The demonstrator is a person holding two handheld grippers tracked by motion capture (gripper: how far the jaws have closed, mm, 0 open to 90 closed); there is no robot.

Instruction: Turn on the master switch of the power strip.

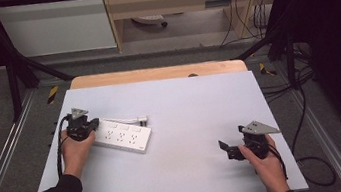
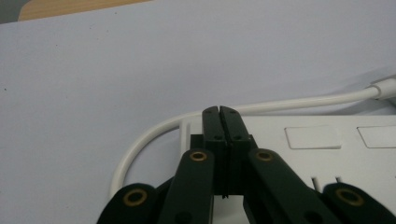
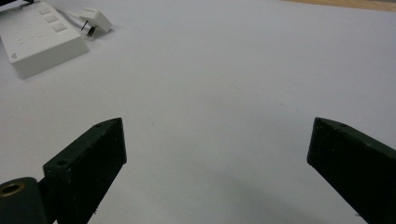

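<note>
A white power strip [image 1: 124, 135] lies on the pale table sheet [image 1: 185, 109], left of centre, with its white cable and plug [image 1: 137, 120] folded along its far side. My left gripper [image 1: 92, 123] rests over the strip's left end. In the left gripper view its jaws are pressed together with nothing between them, tips [image 2: 220, 112] above the strip's end [image 2: 299, 149] beside the curving cable [image 2: 154, 133]. My right gripper [image 1: 227, 149] sits low at the right, jaws spread wide over bare sheet [image 3: 217, 135]. Strip [image 3: 39, 39] and plug [image 3: 95, 21] show far off.
The sheet covers a wooden tabletop [image 1: 155, 73] whose far edge shows. Black frame posts [image 1: 15, 82] stand at both sides, and cables [image 1: 306, 107] trail on the floor to the right. A cabinet [image 1: 170, 0] stands beyond the table.
</note>
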